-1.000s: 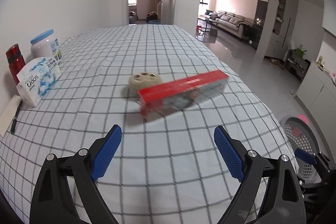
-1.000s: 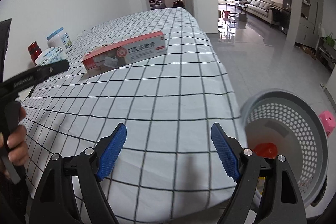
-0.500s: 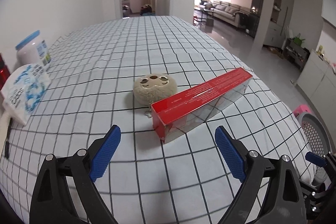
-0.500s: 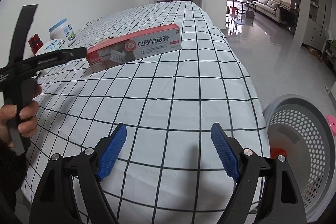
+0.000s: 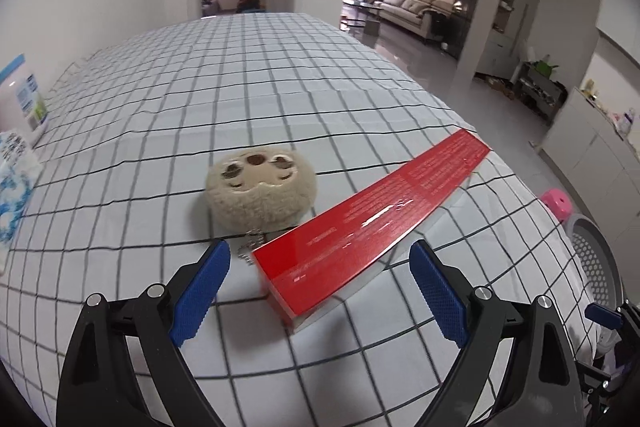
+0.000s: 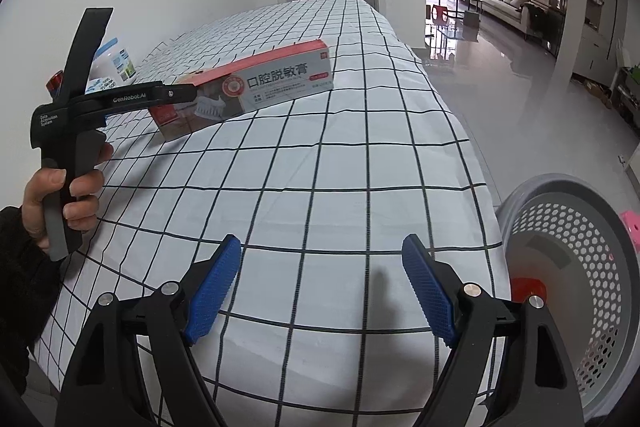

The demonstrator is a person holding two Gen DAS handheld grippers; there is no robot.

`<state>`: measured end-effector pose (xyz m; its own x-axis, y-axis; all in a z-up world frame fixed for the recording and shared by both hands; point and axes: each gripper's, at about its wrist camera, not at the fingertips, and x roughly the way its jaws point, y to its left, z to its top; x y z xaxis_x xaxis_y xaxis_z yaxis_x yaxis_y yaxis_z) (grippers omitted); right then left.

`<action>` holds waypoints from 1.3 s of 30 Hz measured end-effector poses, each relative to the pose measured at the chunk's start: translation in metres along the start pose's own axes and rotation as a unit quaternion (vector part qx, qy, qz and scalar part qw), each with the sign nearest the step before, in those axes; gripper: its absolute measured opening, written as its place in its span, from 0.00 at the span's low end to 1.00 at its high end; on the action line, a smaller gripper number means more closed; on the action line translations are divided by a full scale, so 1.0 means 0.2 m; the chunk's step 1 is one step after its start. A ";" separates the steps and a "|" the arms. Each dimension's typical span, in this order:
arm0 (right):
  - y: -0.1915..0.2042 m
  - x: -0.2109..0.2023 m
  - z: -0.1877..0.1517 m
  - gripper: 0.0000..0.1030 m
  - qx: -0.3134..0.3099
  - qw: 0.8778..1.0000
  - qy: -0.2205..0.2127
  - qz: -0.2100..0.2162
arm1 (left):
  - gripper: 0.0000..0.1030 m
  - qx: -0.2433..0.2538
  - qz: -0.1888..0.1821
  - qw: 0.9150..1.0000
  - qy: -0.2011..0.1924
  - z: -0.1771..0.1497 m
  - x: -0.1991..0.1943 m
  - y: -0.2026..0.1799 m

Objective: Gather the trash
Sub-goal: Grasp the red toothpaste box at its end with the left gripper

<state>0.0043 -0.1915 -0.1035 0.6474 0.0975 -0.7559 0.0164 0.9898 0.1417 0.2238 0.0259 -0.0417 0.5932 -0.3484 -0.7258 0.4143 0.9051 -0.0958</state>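
Note:
A long red toothpaste box (image 5: 372, 223) (image 6: 256, 87) lies on the checked tablecloth. My left gripper (image 5: 318, 285) is open, and the box's near end sits between its blue pads without touching them. In the right wrist view a hand holds that left gripper (image 6: 176, 93) at the box's near end. A beige plush toy (image 5: 260, 193) with a small chain rests just left of the box. My right gripper (image 6: 320, 287) hangs open over the table's near edge with nothing between its pads. A grey perforated basket (image 6: 588, 291) stands on the floor to the right, with something red (image 6: 528, 287) inside.
A white jar with a blue lid (image 6: 116, 63), a tissue pack (image 5: 12, 183) and a red bottle (image 6: 54, 85) stand along the wall at the left. A pink stool (image 5: 558, 205) is on the floor beyond the basket (image 5: 596, 259). The table's right edge drops to a glossy floor.
My left gripper has moved forward and down to the toothpaste box, whose near end now lies between its pads. The right gripper has stayed almost still and open.

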 end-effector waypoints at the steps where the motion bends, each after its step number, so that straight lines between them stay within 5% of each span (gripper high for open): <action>1: -0.01 0.00 0.00 0.77 0.001 1.000 0.000 -0.001 | 0.87 0.005 -0.004 1.000 0.002 0.00 0.01 -0.01; 16: -0.04 -0.07 -0.03 0.77 0.014 1.000 -0.014 0.008 | 0.87 0.071 -0.078 0.994 0.025 -0.15 -0.09 -0.41; 26: -0.15 -0.16 -0.08 0.77 0.038 0.999 -0.031 0.007 | 0.87 0.027 -0.023 0.999 0.026 -0.04 0.02 -0.51; 32: -0.23 -0.21 -0.10 0.77 0.052 0.998 -0.039 0.003 | 0.87 0.007 0.025 0.998 0.061 0.02 0.16 -0.53; 39: -0.27 -0.23 -0.10 0.77 0.060 0.997 -0.043 0.002 | 0.70 0.004 0.052 0.996 0.077 0.04 0.25 -0.56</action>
<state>-0.0423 -0.2470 -0.0889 0.7101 0.0864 -0.6987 0.1023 0.9693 0.2238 0.2124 -0.0947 -0.0627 0.5210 -0.2111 -0.8271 0.3621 0.9321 -0.0098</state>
